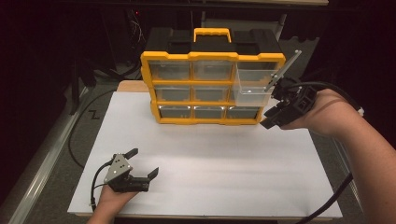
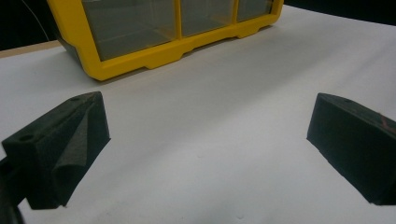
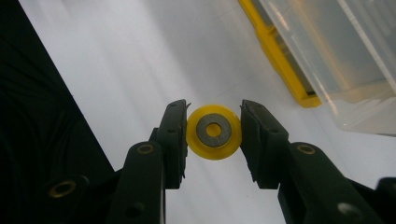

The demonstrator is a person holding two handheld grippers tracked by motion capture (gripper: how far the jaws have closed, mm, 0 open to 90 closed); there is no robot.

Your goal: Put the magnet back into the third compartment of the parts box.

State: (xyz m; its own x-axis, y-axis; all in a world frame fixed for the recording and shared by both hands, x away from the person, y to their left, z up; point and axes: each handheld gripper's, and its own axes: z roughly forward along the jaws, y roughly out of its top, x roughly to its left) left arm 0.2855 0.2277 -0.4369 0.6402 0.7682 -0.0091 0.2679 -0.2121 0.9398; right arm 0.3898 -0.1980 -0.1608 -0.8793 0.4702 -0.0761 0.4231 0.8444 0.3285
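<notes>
Right gripper (image 3: 213,135) up by the right edge of the yellow organizer (image 1: 212,88), just beside the clear drawer (image 1: 254,86) pulled out of its upper-right slot. Jaws closed in on a small yellow disc (image 3: 214,132) with a grey metal centre (a roller or magnet, hard to say), pinched edge to edge above the white table (image 1: 210,158). Left gripper (image 1: 140,164) rests low at the near-left of the table, jaws spread wide, nothing between them; organizer's bottom row straight ahead of it.
</notes>
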